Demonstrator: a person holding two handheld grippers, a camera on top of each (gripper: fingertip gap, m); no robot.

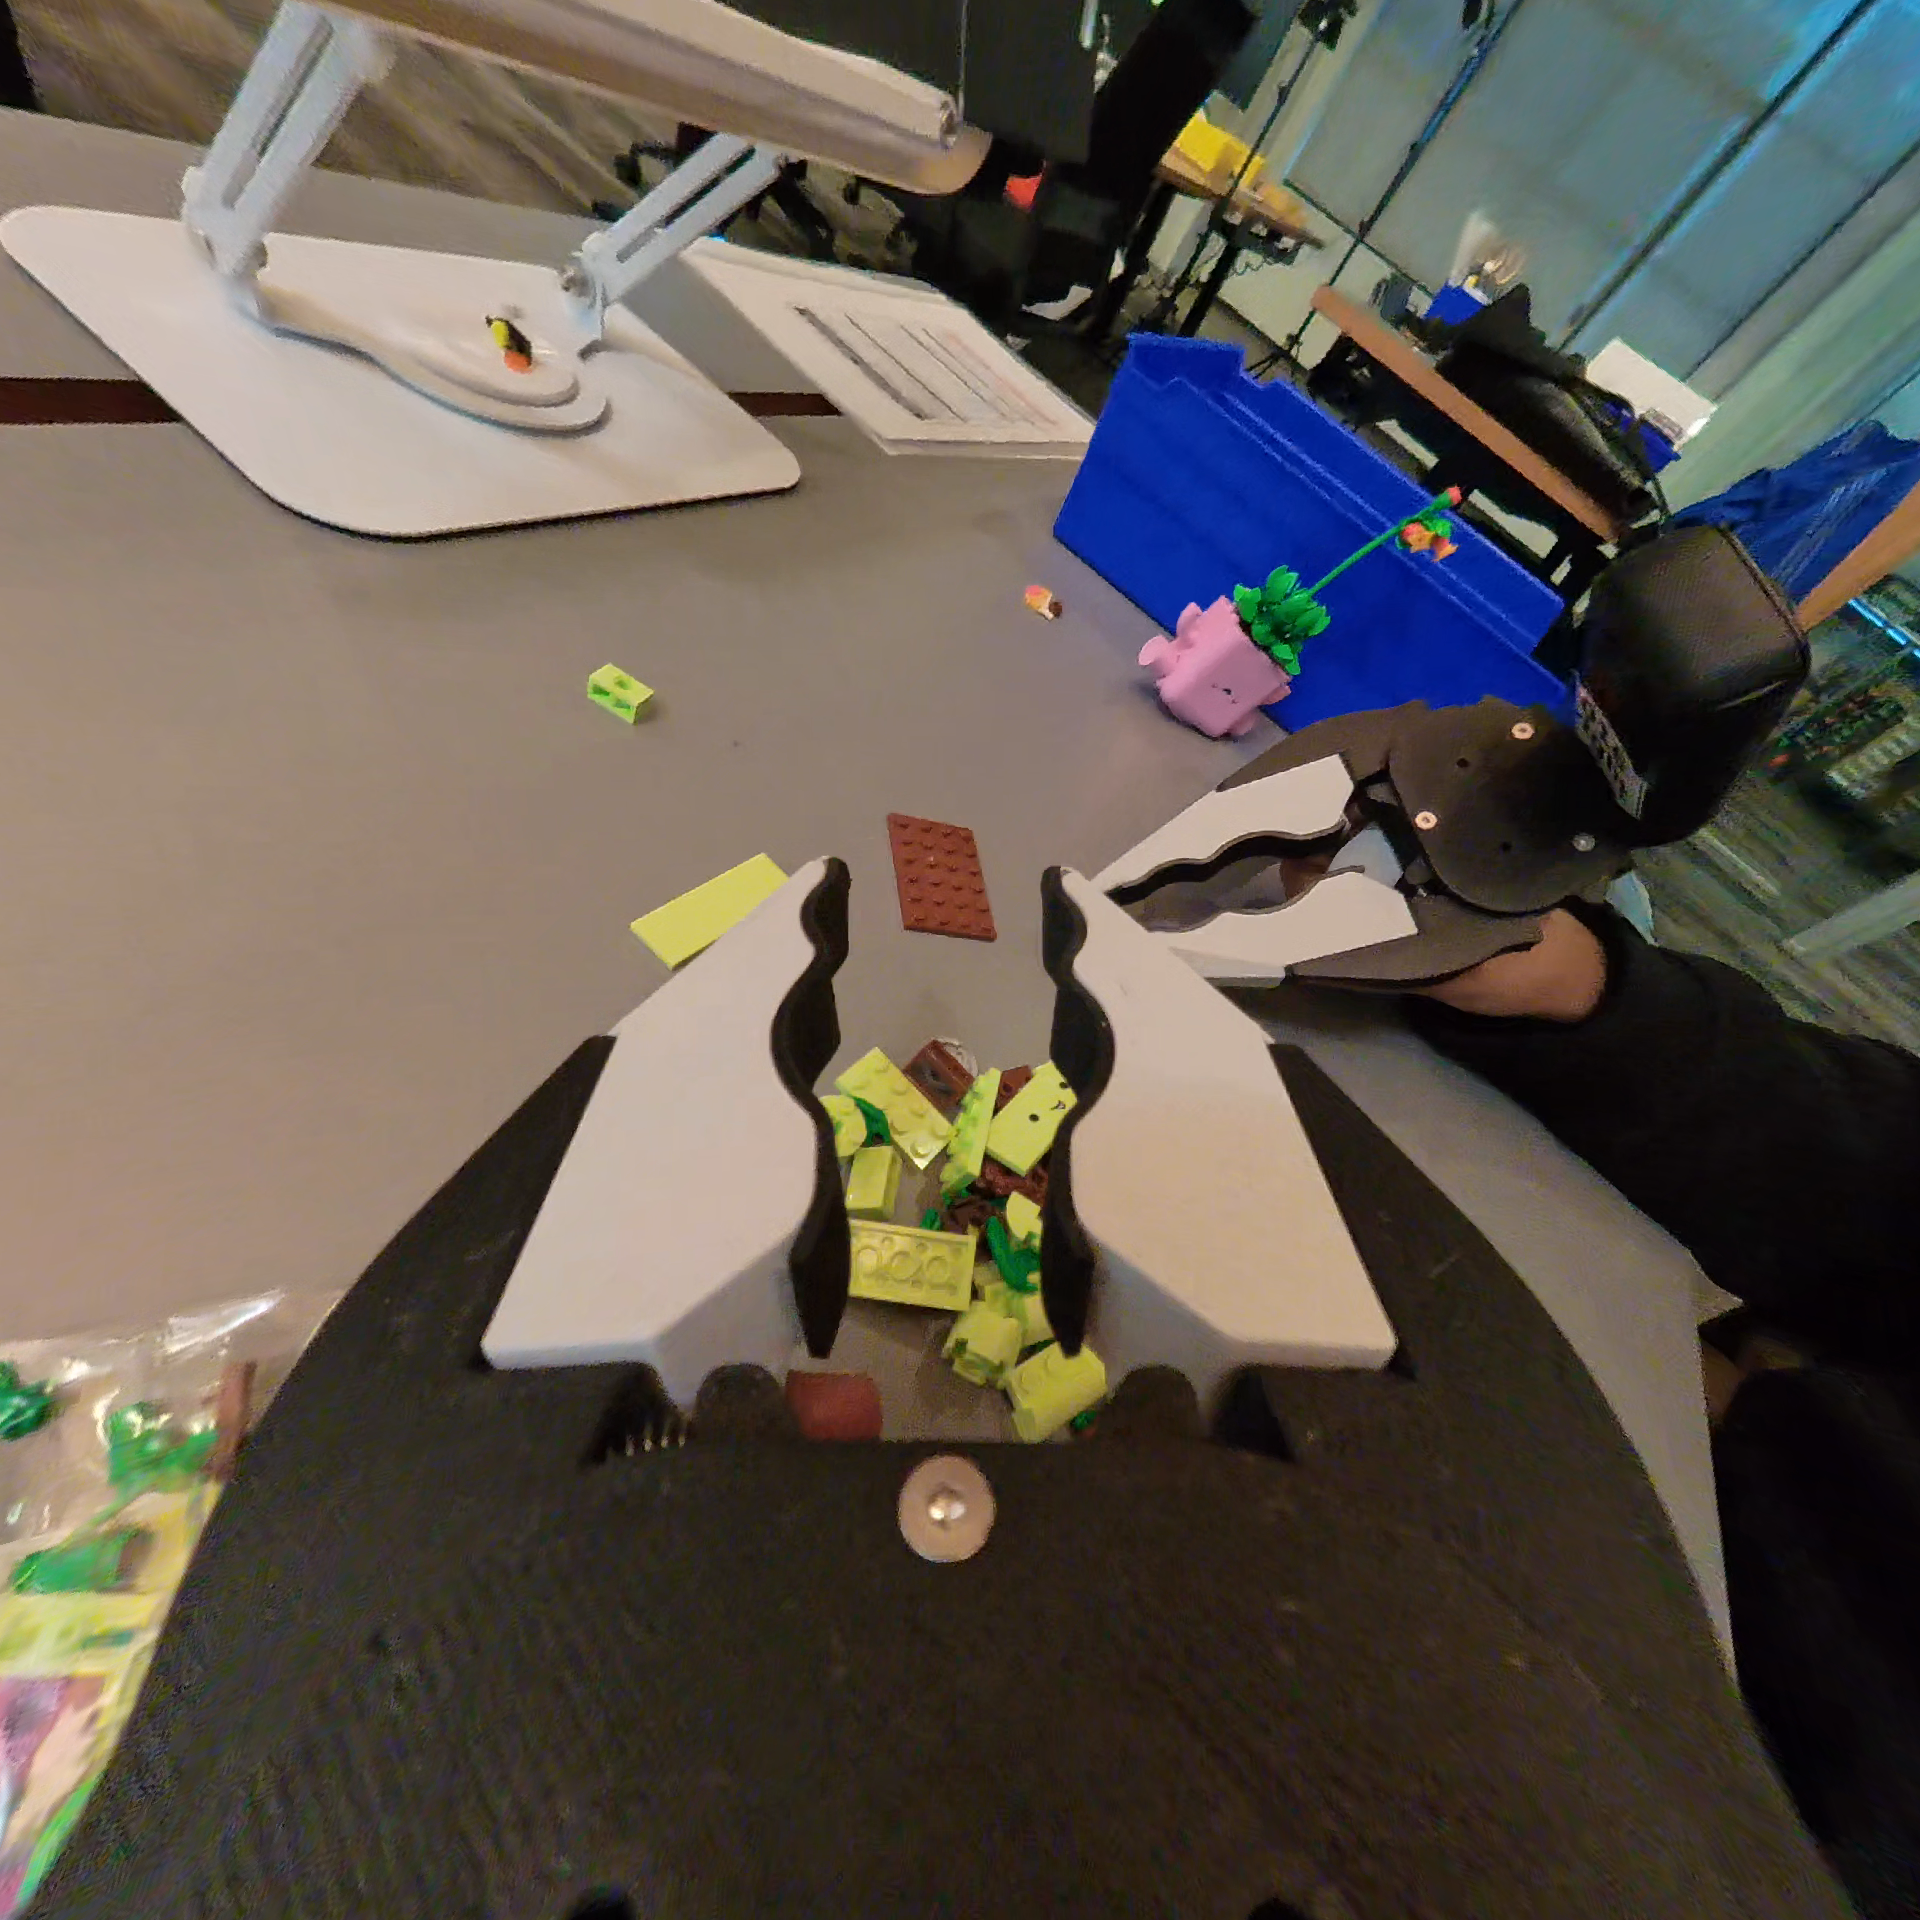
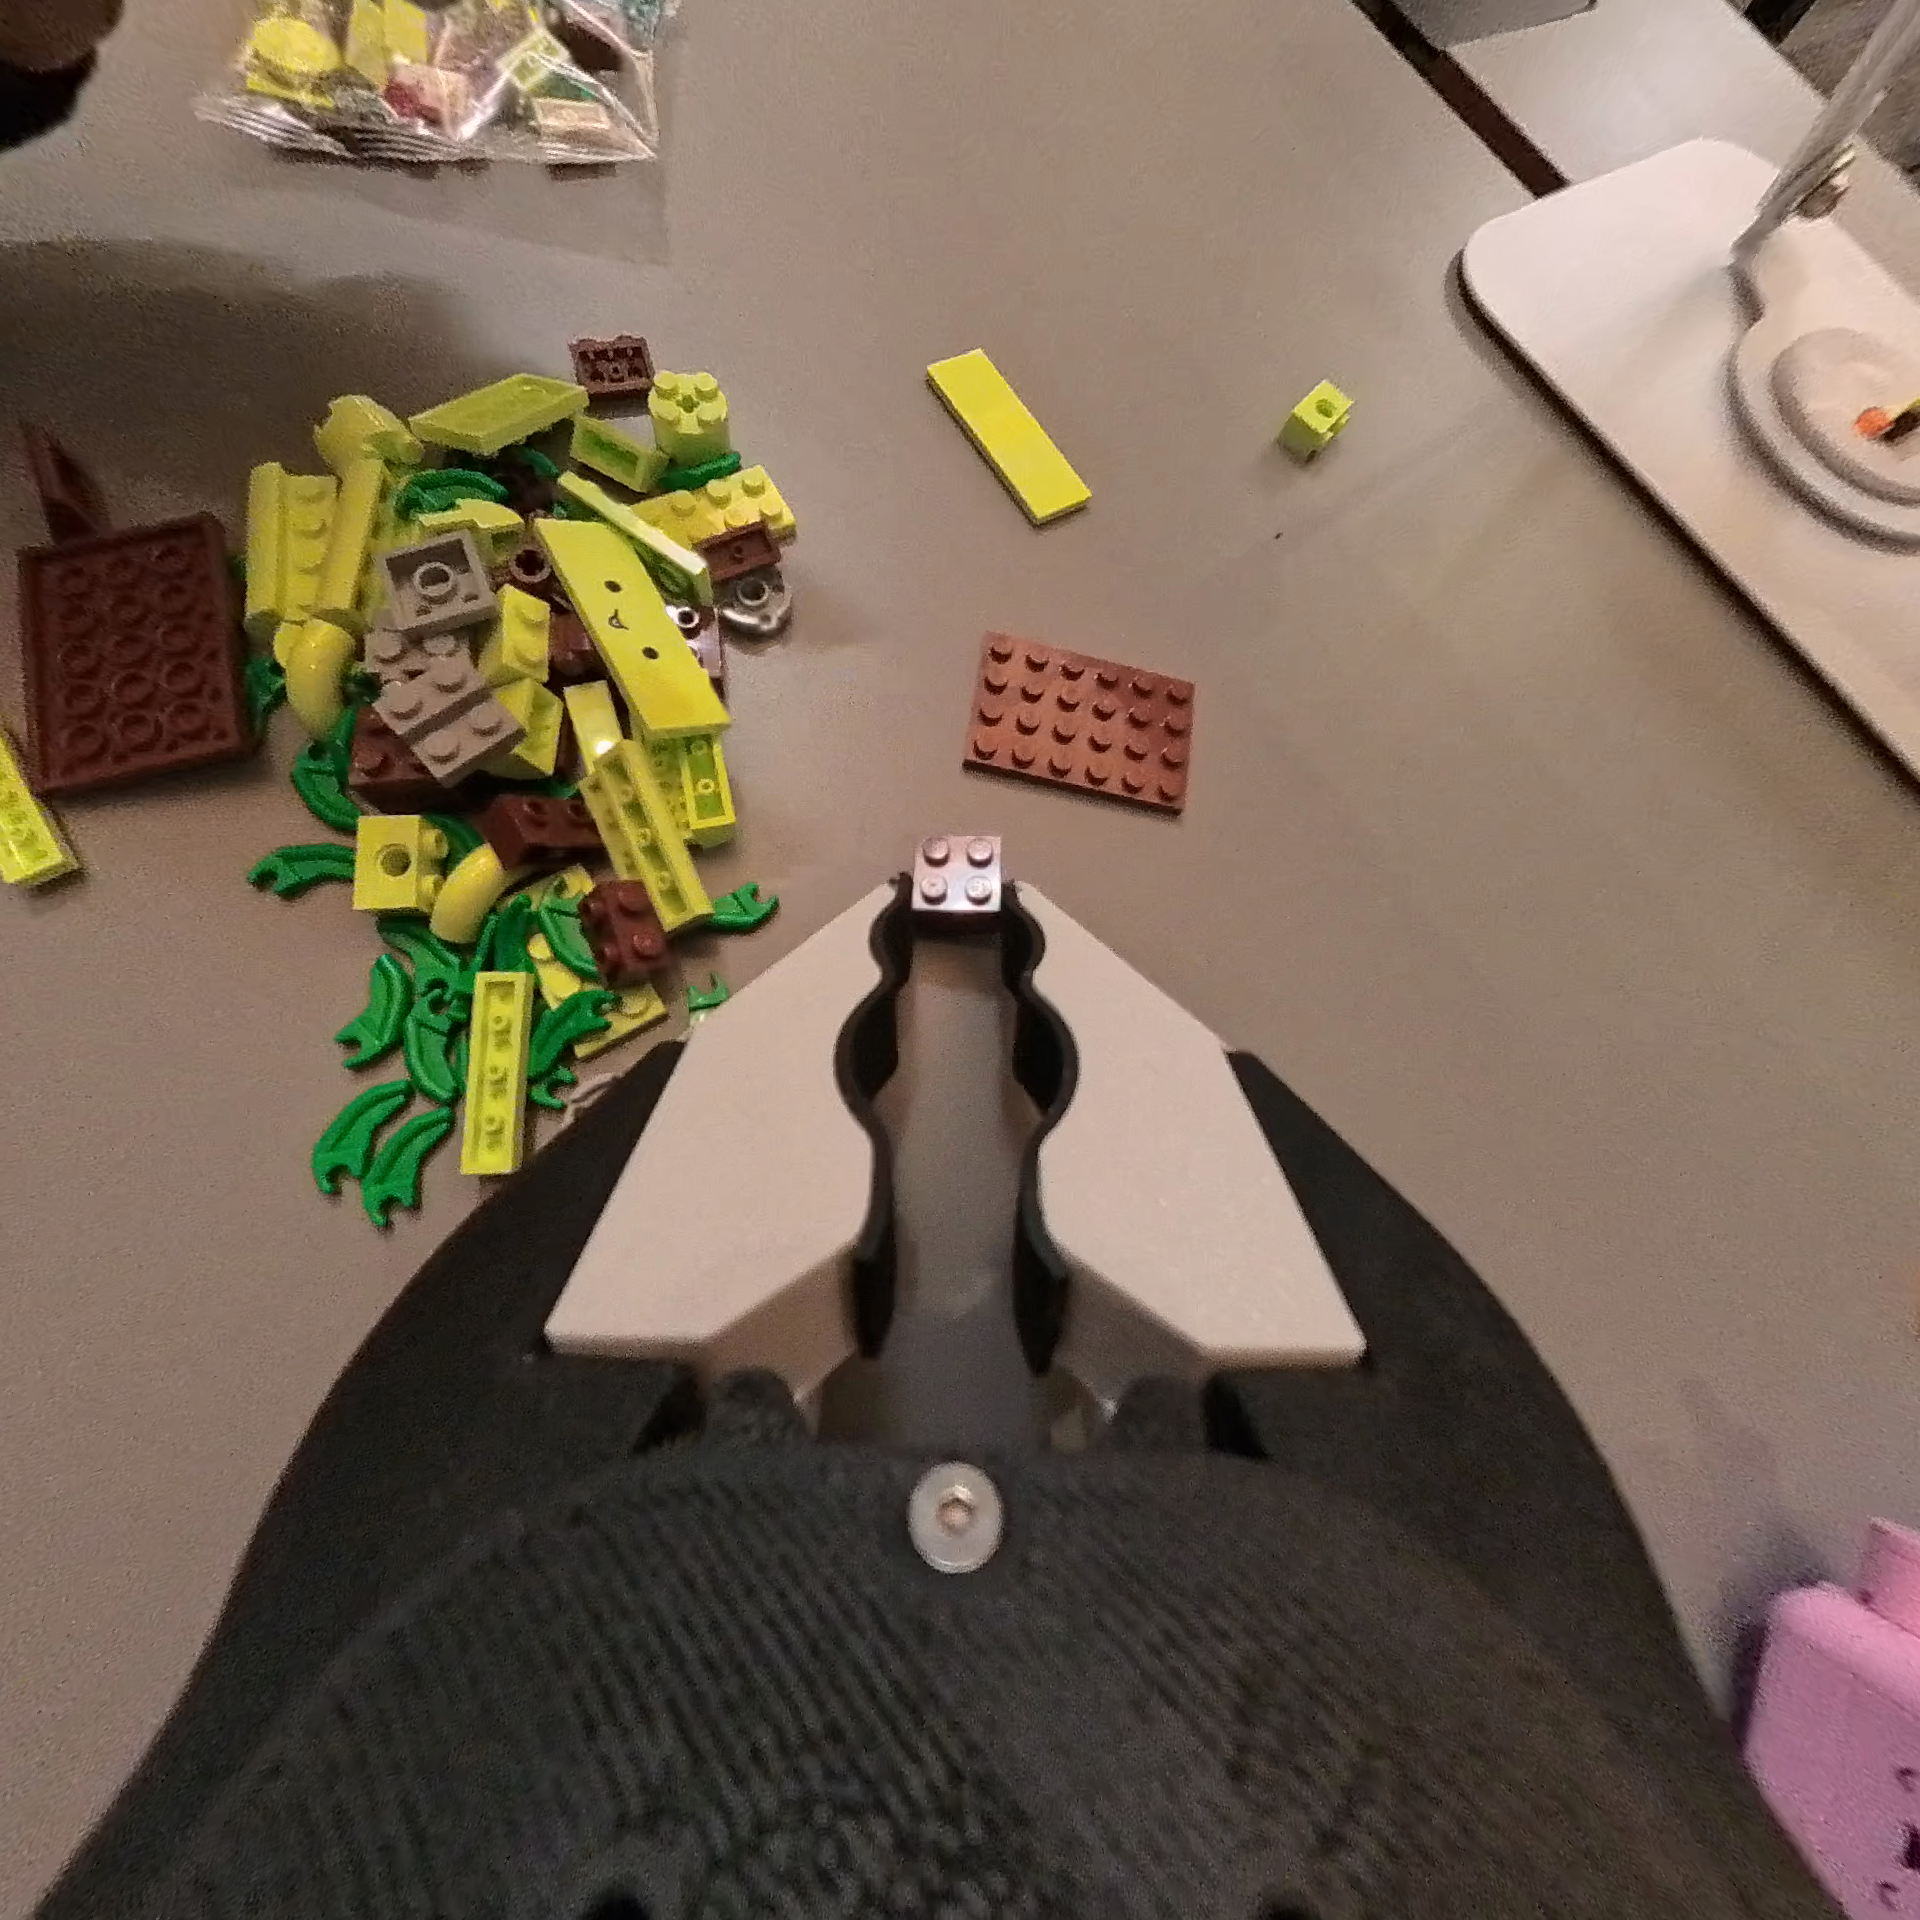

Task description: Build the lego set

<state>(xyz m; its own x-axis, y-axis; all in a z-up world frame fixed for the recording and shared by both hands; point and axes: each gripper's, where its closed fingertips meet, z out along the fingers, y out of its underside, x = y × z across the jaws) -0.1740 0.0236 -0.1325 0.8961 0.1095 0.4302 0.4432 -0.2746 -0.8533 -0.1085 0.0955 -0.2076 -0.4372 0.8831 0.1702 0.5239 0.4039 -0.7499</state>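
Observation:
A brown studded plate lies flat on the grey table. My right gripper is shut on a small grey two-by-two brick, held just short of the plate. It also shows in the left wrist view, right of the plate. My left gripper is open and empty, hovering over a pile of lime, brown and green pieces. A flat lime tile lies beside the plate. A small lime brick lies farther out.
A white stand base sits beyond the plate. A pink built pot with a green plant stands by a blue bin. A clear bag of pieces lies near the pile. A brown square plate lies left of it. The left gripper's tips are roughly 12 cm from the right gripper's. The flat lime tile is about 8 cm from my left fingertips. The right camera catches it too, in the right wrist view.

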